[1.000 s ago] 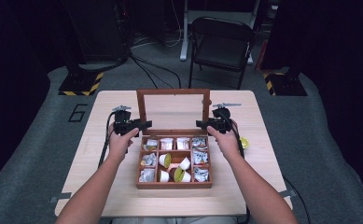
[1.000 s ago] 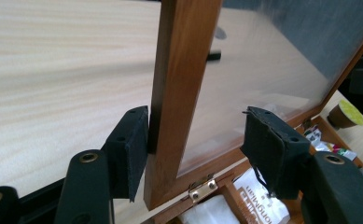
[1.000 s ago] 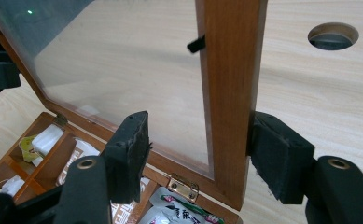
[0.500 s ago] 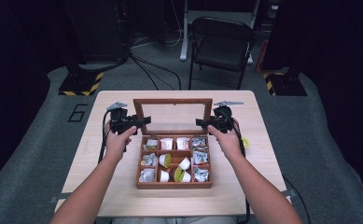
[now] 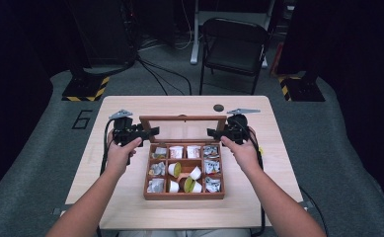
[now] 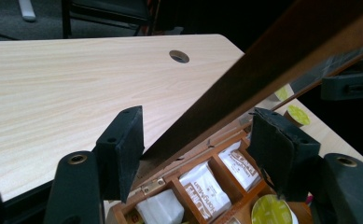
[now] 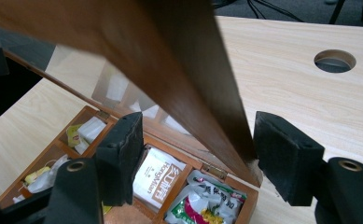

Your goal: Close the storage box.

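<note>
Now the left gripper (image 5: 149,132) sits at the left end of the raised lid (image 5: 182,118) of the wooden box (image 5: 183,195), its jaws having just been opening; in the left gripper view the lid's dark frame runs slantwise between the two black pads (image 6: 121,149), the left pad close against the wood and the right pad standing clear of it, so the grip is loose. Across from it, the right gripper (image 5: 213,132) is at the lid's right end, jaws likewise just opening, and in the right gripper view the frame edge passes between the pads, nearly meeting the right one while the left one stands apart. Each gripper is carried in a hand (image 5: 119,154) coming from the near edge of the table (image 5: 130,106). The lid stands upright on its hinges along the box's far side, its glass pane showing the tabletop behind. The box lies near the middle of the table, toward the near edge, its compartments holding tea sachets (image 7: 157,177) and small capsules (image 5: 195,173). A round hole (image 5: 218,107) marks the table near its far edge, beyond the lid's right end.
</note>
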Tool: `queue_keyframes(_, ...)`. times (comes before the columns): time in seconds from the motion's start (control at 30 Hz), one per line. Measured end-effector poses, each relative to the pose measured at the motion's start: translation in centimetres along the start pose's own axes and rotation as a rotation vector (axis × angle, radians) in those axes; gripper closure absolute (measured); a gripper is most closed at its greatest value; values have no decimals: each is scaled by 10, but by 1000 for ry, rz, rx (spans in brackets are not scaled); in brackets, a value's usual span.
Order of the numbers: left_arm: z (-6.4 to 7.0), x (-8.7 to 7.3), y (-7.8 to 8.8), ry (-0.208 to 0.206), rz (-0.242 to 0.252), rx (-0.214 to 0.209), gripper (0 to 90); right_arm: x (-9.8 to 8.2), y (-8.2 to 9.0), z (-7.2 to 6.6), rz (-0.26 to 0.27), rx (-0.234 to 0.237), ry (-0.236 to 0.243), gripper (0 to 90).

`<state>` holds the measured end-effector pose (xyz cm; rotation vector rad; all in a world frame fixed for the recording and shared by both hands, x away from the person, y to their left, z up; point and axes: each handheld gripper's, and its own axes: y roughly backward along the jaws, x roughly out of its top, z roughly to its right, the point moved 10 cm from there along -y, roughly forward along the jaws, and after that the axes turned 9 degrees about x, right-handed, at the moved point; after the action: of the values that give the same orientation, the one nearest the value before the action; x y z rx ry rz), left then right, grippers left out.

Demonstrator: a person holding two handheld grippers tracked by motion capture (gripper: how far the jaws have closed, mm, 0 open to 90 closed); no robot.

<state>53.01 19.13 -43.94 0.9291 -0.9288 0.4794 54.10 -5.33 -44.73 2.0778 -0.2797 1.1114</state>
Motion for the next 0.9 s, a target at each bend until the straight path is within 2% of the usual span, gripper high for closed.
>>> queue_keyframes(0.3,11,2,19,-35,27,-19,343,0,18,-13,21,24,22,340)
queue_keyframes(0.47,14,-3,24,-34,24,-32,333,-2,26,-19,26,29,37,341)
queue_keyframes(0.6,16,-5,27,-53,19,-22,331,-3,32,-22,29,28,41,346)
queue_keyframes(0.83,17,-7,40,-46,26,-33,330,-8,36,-26,17,35,44,350)
queue_keyframes(0.9,18,-7,45,-32,32,-41,332,-8,38,-28,20,33,49,356)
